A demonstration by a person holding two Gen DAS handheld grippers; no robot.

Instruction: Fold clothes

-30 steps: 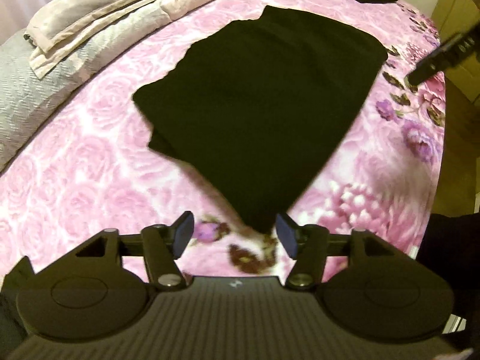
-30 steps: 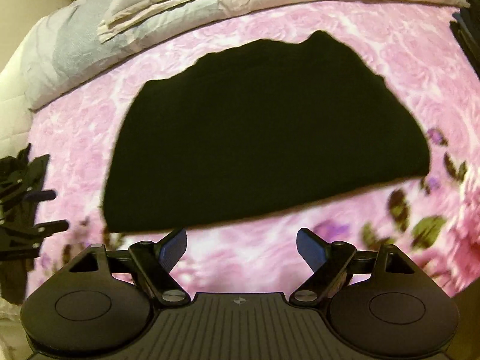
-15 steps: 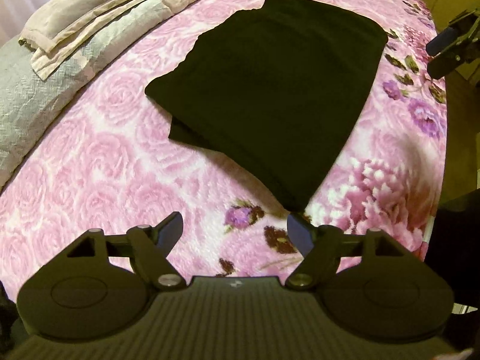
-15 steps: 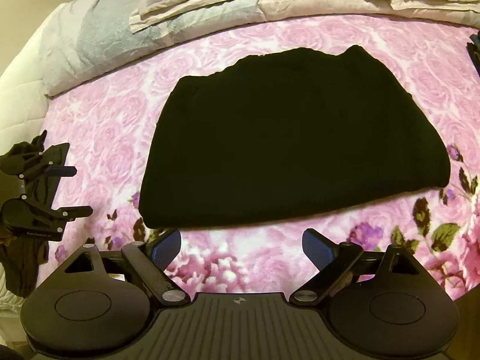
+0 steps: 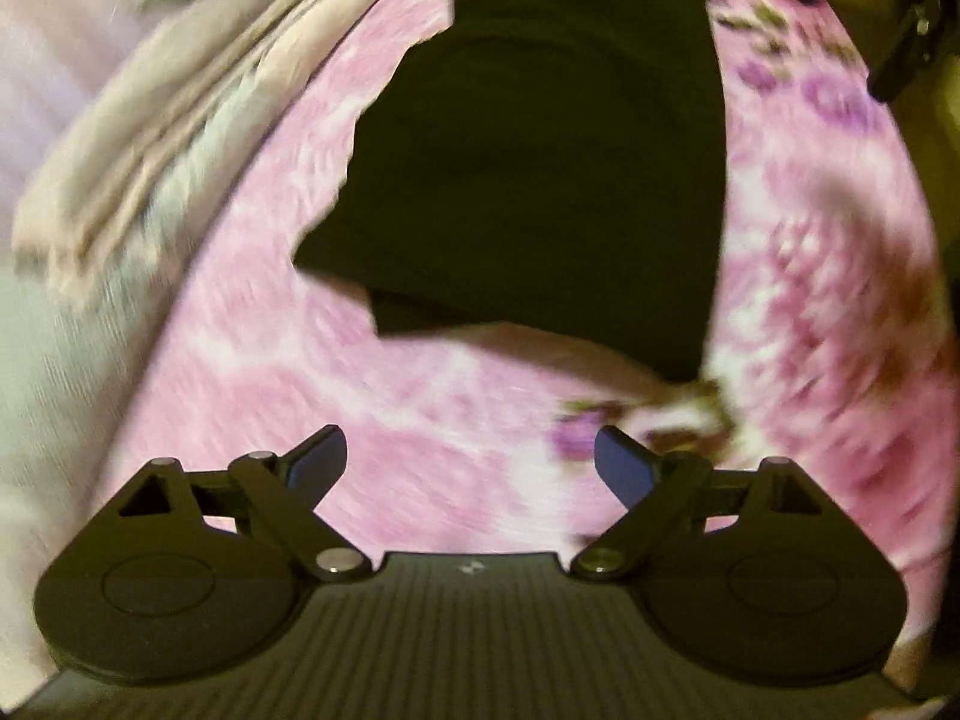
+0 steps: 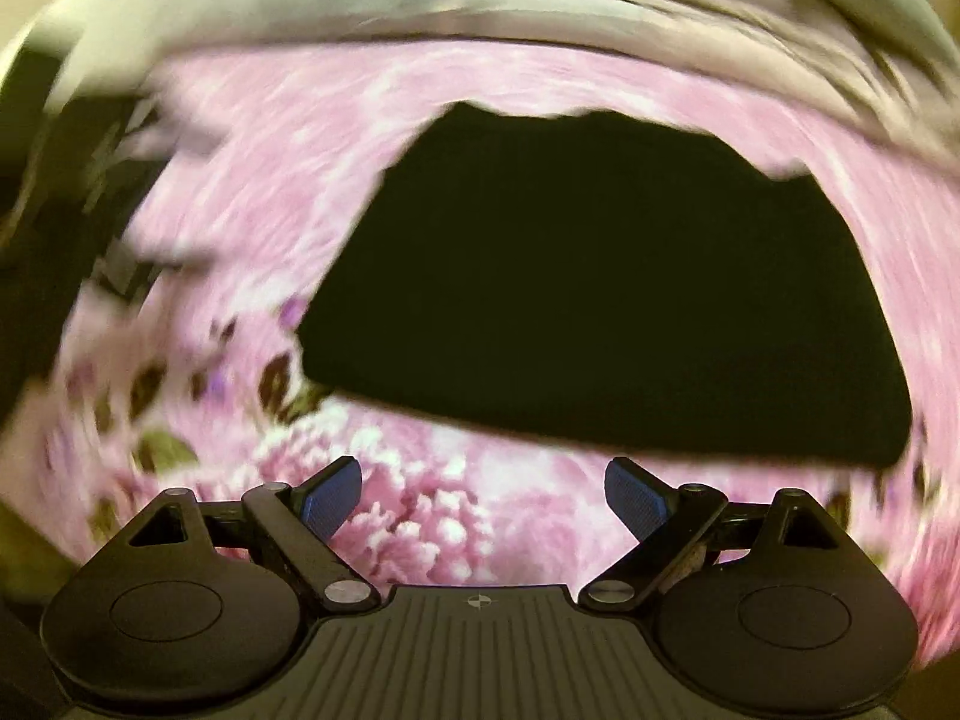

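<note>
Since the earlier frames both views have rolled, so the folded black garment (image 5: 540,180) now reads nearly upright in the left wrist view instead of slanting, and both pictures are smeared with motion blur. Earlier the left tongs (image 5: 471,462) stood narrower, close by the garment's near corner; now their jaws are opening, with nothing between the blue pads (image 5: 624,468), only bedspread beneath. The right tongs (image 6: 483,504) stand wide apart too, empty, their pads (image 6: 636,504) over a big pink printed bloom.

Beyond the left tongs the garment lies flat on the pink floral bedspread (image 5: 450,420), its near edge well apart from the pads, one lower layer peeking out at the near left corner. In the right wrist view the same garment (image 6: 600,300) stretches across the middle, its near edge just beyond the pads on the bedspread (image 6: 420,516).

Farther out, pale folded bedding (image 5: 150,150) runs along the left side, and across the top in the right view (image 6: 600,6). Dark blurred shapes at the left edge there cannot be made out.
</note>
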